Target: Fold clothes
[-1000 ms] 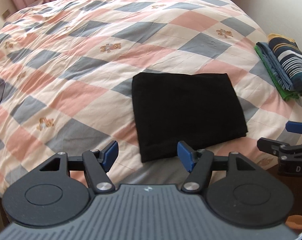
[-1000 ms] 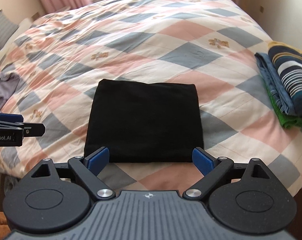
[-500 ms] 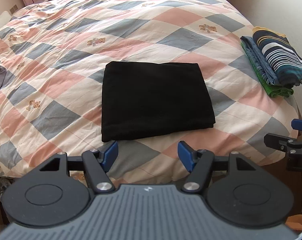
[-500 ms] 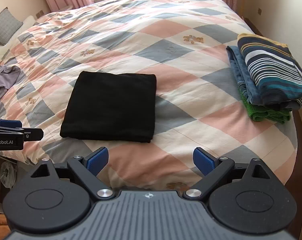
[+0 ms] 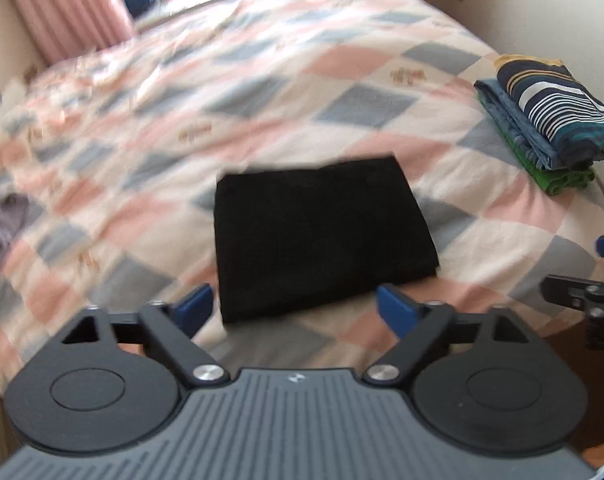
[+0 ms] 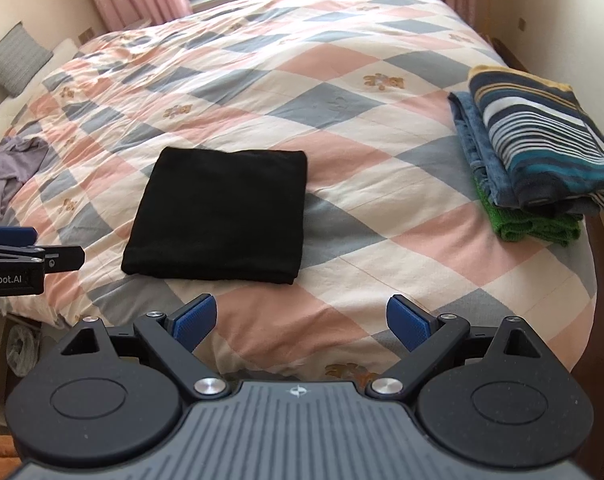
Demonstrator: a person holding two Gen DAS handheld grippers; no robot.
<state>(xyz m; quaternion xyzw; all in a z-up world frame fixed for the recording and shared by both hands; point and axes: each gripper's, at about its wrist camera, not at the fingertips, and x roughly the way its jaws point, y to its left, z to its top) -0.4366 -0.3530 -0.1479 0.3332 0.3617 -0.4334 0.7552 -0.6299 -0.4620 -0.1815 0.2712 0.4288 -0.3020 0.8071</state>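
Folded black garment on bed, both hand-held grippers empty and spread apart.

Left wrist view, blurred: left hand-held gripper point(image 5: 294, 307) jaws just opened wider, now far apart, nothing between them; the folded black garment point(image 5: 322, 236) lies flat on the checked quilt point(image 5: 262, 92) just beyond its tips; a stack of folded clothes point(image 5: 550, 128) sits at the far right bed edge; the other gripper's tip pokes in at right. Right wrist view: right hand-held gripper point(image 6: 301, 322) jaws wide apart, empty, near the bed's near edge; black garment left of centre, stack far right with striped piece on top, crumpled grey garment point(image 6: 10, 168) at far left.
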